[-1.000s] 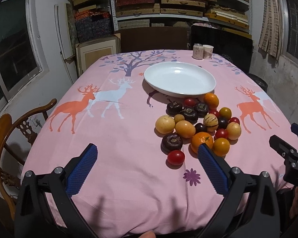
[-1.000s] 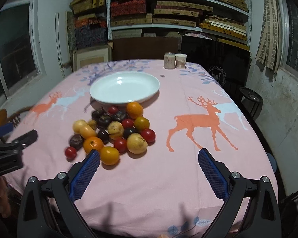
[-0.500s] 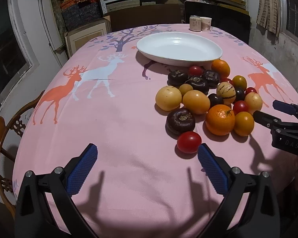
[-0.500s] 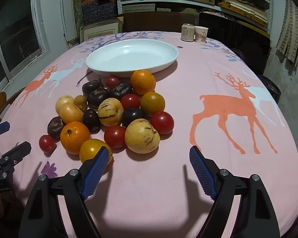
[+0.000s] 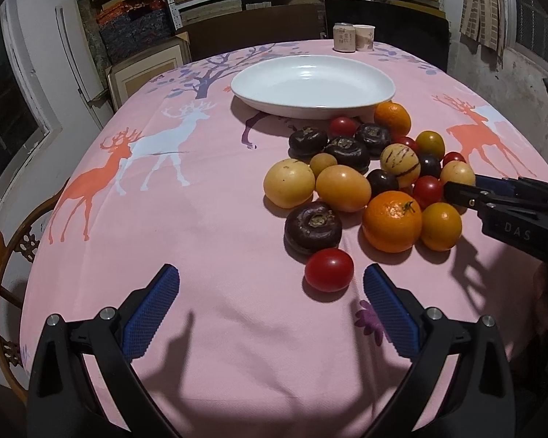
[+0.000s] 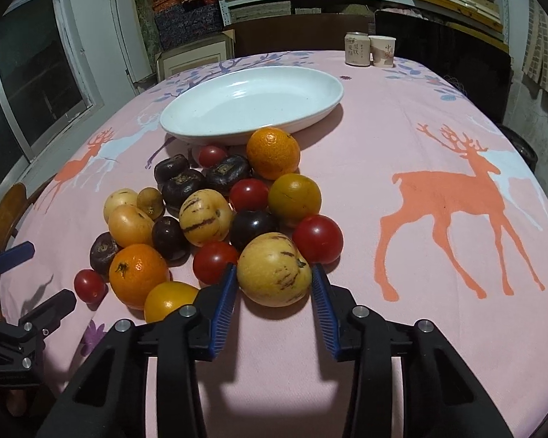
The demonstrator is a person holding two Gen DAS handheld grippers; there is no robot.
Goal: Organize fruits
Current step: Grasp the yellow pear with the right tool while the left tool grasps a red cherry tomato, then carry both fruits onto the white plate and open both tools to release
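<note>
Near the table's (image 6: pixel 402 189) front edge, the right gripper (image 6: pixel 274 292) is closing, its pads on a striped melon (image 6: pixel 274 269) beside the fruit pile; the left gripper (image 5: pixel 270 303) hovers wide open, a tomato (image 5: pixel 328 269) just ahead.

A: How does the right gripper (image 6: pixel 274 284) stand?

B: It points down at a slant, its jaws closing, with a pale streaked melon (image 6: pixel 274 269) between the blue pads (image 6: pixel 223 306). Both pads sit at the fruit's flanks; firm pressure cannot be told.

A: And the left gripper (image 5: pixel 270 288)?

B: It is tilted downward too, its jaws spread wide with nothing between them. Its blue fingertips (image 5: pixel 153 301) hang apart above the cloth. From the right wrist view its black frame shows at the lower left.
</note>
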